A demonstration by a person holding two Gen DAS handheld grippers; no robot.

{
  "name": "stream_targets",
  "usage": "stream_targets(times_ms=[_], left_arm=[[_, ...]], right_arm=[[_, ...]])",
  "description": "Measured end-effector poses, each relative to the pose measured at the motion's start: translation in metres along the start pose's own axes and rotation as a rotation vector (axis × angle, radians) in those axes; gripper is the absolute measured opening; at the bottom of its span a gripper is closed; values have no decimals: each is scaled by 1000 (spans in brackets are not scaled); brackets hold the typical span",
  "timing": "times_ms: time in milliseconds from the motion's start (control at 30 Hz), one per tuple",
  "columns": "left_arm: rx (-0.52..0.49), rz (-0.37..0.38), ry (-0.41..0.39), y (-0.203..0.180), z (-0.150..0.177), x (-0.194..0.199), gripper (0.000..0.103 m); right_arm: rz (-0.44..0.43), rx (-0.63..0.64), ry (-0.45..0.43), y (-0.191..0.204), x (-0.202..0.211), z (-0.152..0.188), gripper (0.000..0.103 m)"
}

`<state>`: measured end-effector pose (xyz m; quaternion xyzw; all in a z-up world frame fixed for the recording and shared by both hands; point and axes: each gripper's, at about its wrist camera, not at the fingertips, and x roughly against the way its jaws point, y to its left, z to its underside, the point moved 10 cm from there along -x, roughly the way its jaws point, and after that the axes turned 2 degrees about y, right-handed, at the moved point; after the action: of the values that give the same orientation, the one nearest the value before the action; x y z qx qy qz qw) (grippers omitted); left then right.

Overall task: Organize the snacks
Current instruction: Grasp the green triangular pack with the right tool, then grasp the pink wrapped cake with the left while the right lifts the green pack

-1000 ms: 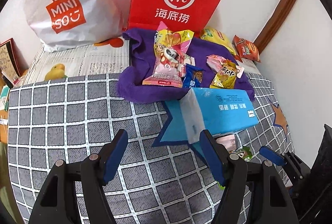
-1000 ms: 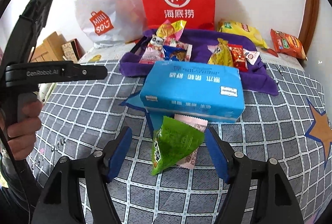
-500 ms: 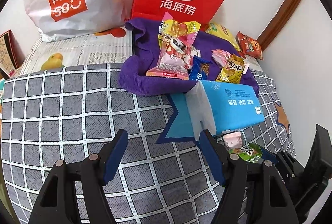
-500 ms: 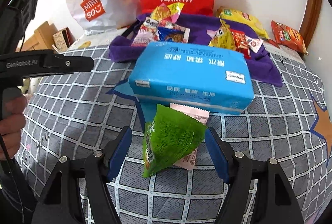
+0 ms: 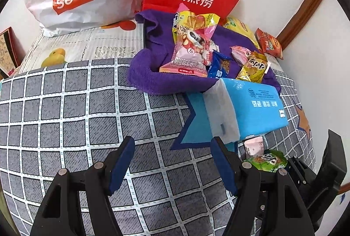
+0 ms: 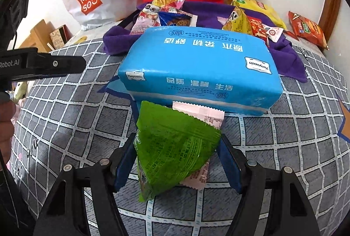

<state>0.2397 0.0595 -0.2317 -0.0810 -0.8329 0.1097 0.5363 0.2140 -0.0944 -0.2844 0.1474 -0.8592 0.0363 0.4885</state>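
Both grippers gape: the right gripper [image 6: 177,156] straddles a green snack packet [image 6: 172,148], the left gripper [image 5: 172,159] holds nothing.

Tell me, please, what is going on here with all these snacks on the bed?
A person with a gripper in each hand is sorting snacks. The right gripper has its open fingers on either side of a green snack packet, which lies on a pink packet in front of a blue tissue pack; it is not clamped yet. The left gripper is open and empty over the checked bedspread. More snacks sit on a purple towel behind.
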Motion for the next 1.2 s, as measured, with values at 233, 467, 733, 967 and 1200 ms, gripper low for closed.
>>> stream_targets(times_ms=[233,467,733,967,1200], left_arm=[[-1,-15,11,1,2,-4,70],[-1,-31,22,0,5,-7,70],[-25,-35,40,-18,15,-10,70],[-80,-24,67,-54,31,-23,70],[-124,60,121,-106,50,-43,70]], right_arm=[[-38,-11,-41,0,6,-5,62],[-66,-1,-79,-3,21,-6,59],[-94,-35,-119,-19,41,-7,57],[-55,-82,-162,-62,60,-3,57],[-2,-154,-189,-113,76,11,57]])
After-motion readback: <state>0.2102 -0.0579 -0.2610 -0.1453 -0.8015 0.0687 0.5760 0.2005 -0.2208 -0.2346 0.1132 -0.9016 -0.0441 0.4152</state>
